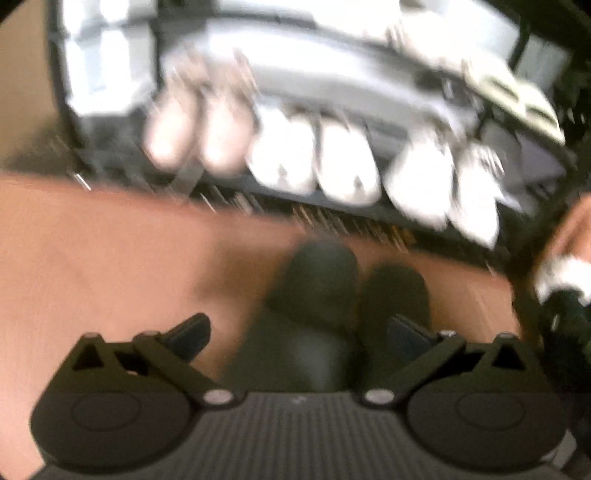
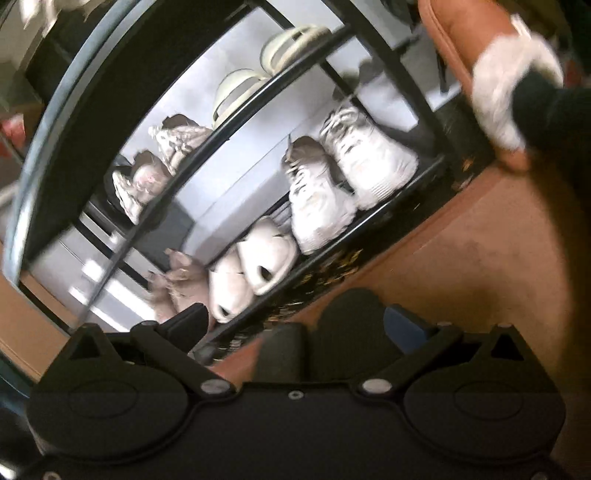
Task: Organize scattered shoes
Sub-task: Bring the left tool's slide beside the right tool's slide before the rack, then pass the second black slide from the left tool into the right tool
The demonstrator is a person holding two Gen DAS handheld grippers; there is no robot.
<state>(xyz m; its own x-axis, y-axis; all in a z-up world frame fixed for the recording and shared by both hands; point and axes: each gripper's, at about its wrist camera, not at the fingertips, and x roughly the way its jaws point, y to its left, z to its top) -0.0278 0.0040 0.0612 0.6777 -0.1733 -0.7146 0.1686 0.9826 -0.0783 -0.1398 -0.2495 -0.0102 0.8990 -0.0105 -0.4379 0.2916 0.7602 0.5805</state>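
The left wrist view is blurred. A pair of dark shoes (image 1: pixel 321 284) lies on the reddish-brown floor, toes toward a black shoe rack (image 1: pixel 332 212). My left gripper (image 1: pixel 299 328) hangs open just above their heels; its right finger overlaps the right shoe and its left finger is clear of them. In the right wrist view my right gripper (image 2: pixel 297 321) is also open, with a dark shoe (image 2: pixel 351 325) low between its fingers. The rack (image 2: pixel 373 212) holds white sneakers (image 2: pixel 343 177), white clogs (image 2: pixel 255 266) and pinkish shoes (image 2: pixel 177 284).
The rack's upper shelf carries cream sandals (image 2: pixel 258 74) and beige sneakers (image 2: pixel 166 155). A hand in a white furry cuff (image 2: pixel 509 92) is at the upper right, in front of a brown padded item (image 2: pixel 454 33). Floor stretches to the left of the dark shoes.
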